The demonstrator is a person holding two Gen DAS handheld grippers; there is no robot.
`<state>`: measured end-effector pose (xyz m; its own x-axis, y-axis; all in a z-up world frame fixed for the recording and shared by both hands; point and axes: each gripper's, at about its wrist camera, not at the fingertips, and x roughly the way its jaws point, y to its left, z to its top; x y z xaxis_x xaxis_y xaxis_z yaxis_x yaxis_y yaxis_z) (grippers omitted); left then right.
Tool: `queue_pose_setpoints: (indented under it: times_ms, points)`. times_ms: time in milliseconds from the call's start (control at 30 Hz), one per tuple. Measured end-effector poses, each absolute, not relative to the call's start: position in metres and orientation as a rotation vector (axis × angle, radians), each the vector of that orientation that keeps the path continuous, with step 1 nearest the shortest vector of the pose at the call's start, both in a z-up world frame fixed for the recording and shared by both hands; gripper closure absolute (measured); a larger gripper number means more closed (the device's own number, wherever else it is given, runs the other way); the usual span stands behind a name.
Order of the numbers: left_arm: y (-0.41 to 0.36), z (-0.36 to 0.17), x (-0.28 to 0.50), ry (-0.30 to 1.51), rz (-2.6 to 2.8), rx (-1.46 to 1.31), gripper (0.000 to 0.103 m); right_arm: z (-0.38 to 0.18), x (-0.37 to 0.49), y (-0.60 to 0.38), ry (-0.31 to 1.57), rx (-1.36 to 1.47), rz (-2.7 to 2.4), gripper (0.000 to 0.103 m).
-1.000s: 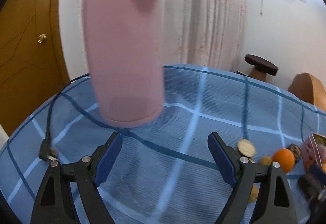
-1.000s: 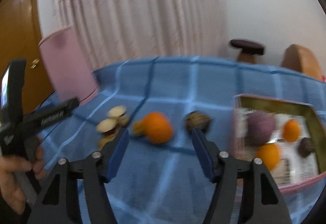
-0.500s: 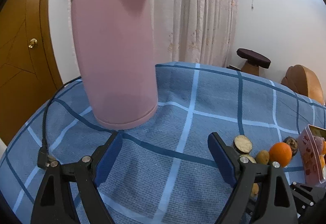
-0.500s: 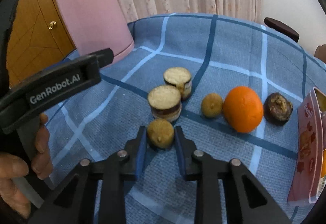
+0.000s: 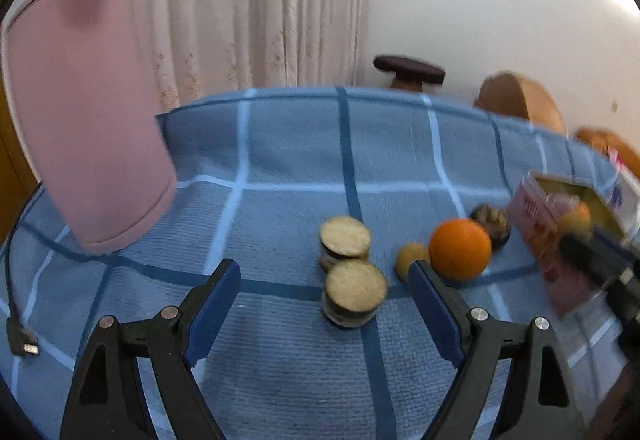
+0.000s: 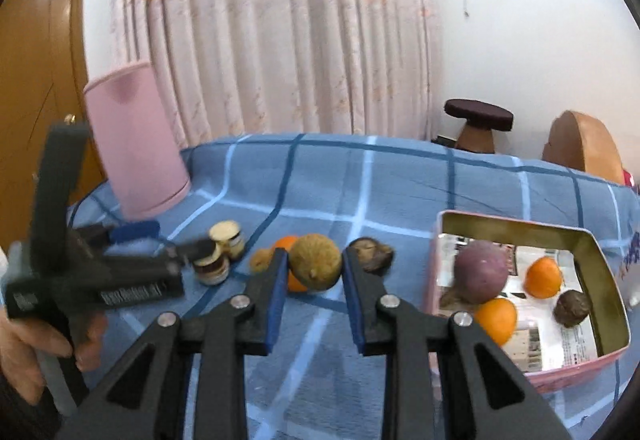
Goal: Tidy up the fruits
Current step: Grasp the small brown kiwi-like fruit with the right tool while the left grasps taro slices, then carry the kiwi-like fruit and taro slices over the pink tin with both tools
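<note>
The right tool (image 6: 314, 272) pinches a small brown fruit (image 6: 315, 261) between its blue pads, one pad on each side at the widest part, and holds it above the blue checked desk (image 6: 360, 192). The fruit looks light, round and rough-skinned, so the pads should not slip on it; it is probably soft under the skin, so a gentle squeeze across the middle is the safer hold.

To the right sits the pink tin (image 6: 608, 272), open, with a purple fruit (image 6: 480, 276), two small oranges (image 6: 542, 277) and a dark wrinkled fruit (image 6: 571, 307) inside. The tin seems the likely place for the held fruit.

The left tool (image 5: 324, 300) is spread wide and holds nothing. It hovers near two short jars (image 5: 354, 290) with pale lids, one just behind the other. Beside them on the desk lie a small yellow-brown fruit (image 5: 410, 258), a large orange (image 5: 460, 248) and another dark wrinkled fruit (image 5: 492, 220), close together. The orange is heavier and smooth, and would need a wide grip at its middle. A tall pink kettle (image 5: 88, 112) stands well apart at the left.
</note>
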<state>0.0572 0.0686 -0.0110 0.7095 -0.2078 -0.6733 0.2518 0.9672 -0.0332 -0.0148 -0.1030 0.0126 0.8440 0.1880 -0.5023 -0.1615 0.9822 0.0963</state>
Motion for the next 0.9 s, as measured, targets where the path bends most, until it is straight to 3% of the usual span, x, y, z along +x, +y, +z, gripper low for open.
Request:
queue_pose_setpoints:
  times_ms: [67,167,233,267,300,333,900]
  points:
    - [0.059,-0.018,0.064,0.781,-0.26,0.088,0.018,0.013,-0.012,-0.108,0.543,0.072,0.182,0.073]
    - [0.058,-0.026,0.072,0.843,-0.258,0.065,0.034,0.012,-0.008,-0.109,0.56,0.083,0.188,0.073]
    - [0.062,-0.031,0.078,0.877,-0.253,0.039,0.051,0.012,-0.008,-0.112,0.567,0.098,0.196,0.073]
    - [0.066,-0.03,0.077,0.872,-0.258,0.018,0.053,0.012,-0.007,-0.112,0.568,0.101,0.196,0.073]
    - [0.068,-0.03,0.077,0.871,-0.27,0.004,0.064,0.013,-0.01,-0.113,0.568,0.102,0.195,0.073]
    - [0.068,-0.03,0.076,0.869,-0.274,0.001,0.067,0.013,-0.01,-0.113,0.567,0.101,0.19,0.073]
    - [0.084,0.011,0.027,0.537,-0.063,-0.12,0.067,0.024,-0.024,-0.117,0.444,0.064,0.149,0.073]
